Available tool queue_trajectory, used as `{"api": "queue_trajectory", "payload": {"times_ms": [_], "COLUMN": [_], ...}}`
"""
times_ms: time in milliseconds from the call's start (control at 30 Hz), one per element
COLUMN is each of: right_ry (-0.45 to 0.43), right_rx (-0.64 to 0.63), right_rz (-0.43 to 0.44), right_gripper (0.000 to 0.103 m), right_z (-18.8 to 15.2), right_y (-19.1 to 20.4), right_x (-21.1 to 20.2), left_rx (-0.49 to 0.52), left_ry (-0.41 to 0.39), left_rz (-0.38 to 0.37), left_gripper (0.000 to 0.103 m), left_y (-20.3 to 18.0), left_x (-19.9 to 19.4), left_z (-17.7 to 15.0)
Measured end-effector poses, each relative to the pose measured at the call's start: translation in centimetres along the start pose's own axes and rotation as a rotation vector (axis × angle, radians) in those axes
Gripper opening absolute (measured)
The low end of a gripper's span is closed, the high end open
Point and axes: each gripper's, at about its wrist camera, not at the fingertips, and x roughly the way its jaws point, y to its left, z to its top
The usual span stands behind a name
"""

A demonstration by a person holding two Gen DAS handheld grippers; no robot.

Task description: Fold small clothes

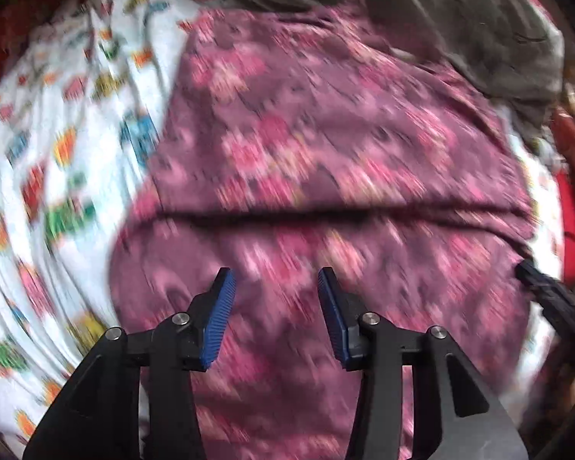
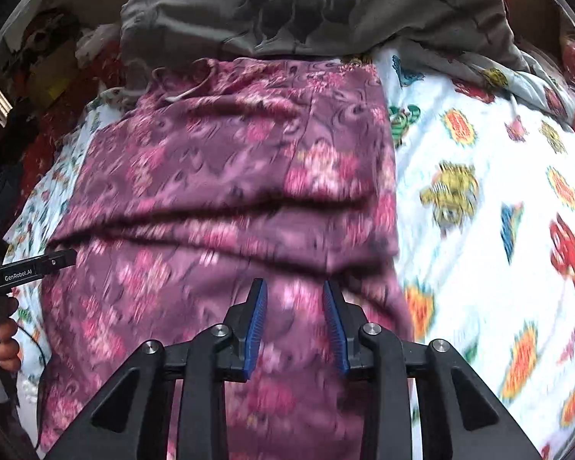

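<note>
Purple floral garment (image 1: 326,145) folded over on a white cartoon-print sheet (image 1: 57,153)

Both the left hand-held gripper (image 1: 276,280) and right hand-held gripper (image 2: 294,291) hover open above its soft, creased cloth; a grey fabric (image 2: 306,4) bunches beyond, edges motion-blurred.

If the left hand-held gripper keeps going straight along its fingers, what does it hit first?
Most likely the purple floral garment: the open left hand-held gripper points at the cloth just short of the fold crease across it. Blur hides the exact depth, but nothing else shows in between.

cartoon-print sheet (image 2: 479,199), perhaps bedding
</note>
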Motion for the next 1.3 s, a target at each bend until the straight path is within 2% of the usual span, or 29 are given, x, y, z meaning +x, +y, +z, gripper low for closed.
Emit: {"api": "queue_trajectory", "payload": {"times_ms": [167, 300, 367, 467, 633, 700, 733, 833, 900, 1033, 1067, 1133, 1200, 1233, 1300], "right_ry": [0.025, -0.03, -0.099, -0.139, -0.129, -0.117, -0.155, -0.274, -0.282, -0.138, -0.149, -0.169, -0.24, -0.272, -0.283], "right_rx": [-0.033, 0.028, 0.081, 0.167, 0.301, 0.327, 0.297, 0.222, 0.215, 0.241, 0.251, 0.268, 0.272, 0.27, 0.267], "right_rz": [-0.035, -0.011, 0.015, 0.058, 0.056, 0.065, 0.058, 0.08, 0.061, 0.024, 0.03, 0.018, 0.014, 0.029, 0.064], "right_gripper": [0.031, 0.031, 0.033, 0.034, 0.038, 0.021, 0.008, 0.008, 0.008, 0.01, 0.017, 0.018, 0.02, 0.024, 0.028], "right_z": [-3.6, -3.7, -2.1, 0.2, 3.6, 4.5, 5.1, 5.7, 5.7, 5.0, 4.9, 5.1, 5.5, 6.1, 7.2], "right_y": [-0.8, -1.9, -2.7, -4.1, -5.5, -5.5, -5.1, -4.2, -4.4, -5.5, -5.5, -5.5, -5.4, -5.2, -4.7], "right_x": [-1.4, -3.2, -4.2, -4.0, -0.2, 1.0, 0.6, -1.5, -1.6, 1.7, 1.2, 0.0, -1.6, -2.2, -2.2], "left_rx": [0.035, -0.026, -0.07, -0.132, -0.199, -0.186, -0.173, -0.161, -0.165, -0.15, -0.148, -0.152, -0.164, -0.169, -0.172], "left_ry": [0.037, 0.009, -0.023, -0.045, 0.011, 0.01, 0.005, 0.002, -0.005, 0.0, -0.003, -0.038, -0.095, -0.114, -0.122], "left_rz": [0.021, -0.024, -0.042, -0.061, -0.1, -0.098, -0.094, -0.09, -0.089, -0.119, -0.145, -0.198, -0.207, -0.2, -0.201], "left_gripper": [0.043, 0.043, 0.043, 0.044, 0.044, 0.043, 0.044, 0.044, 0.043, 0.042, 0.042, 0.042, 0.042, 0.042, 0.042], "left_y": [-0.3, 1.4, 2.5, 4.0, 5.4, 5.1, 5.0, 4.7, 5.1, 5.6, 5.7, 6.4, 7.0, 7.1, 7.0], "left_x": [0.4, -0.8, -1.5, -1.6, 0.4, 0.5, 0.5, 1.3, 1.6, 0.4, -0.2, -2.0, -3.5, -3.9, -4.1], "left_z": [-2.6, -1.6, -0.3, 1.6, 3.8, 4.0, 3.9, 4.0, 4.4, 4.3, 4.1, 4.2, 5.3, 6.1, 7.6]}}
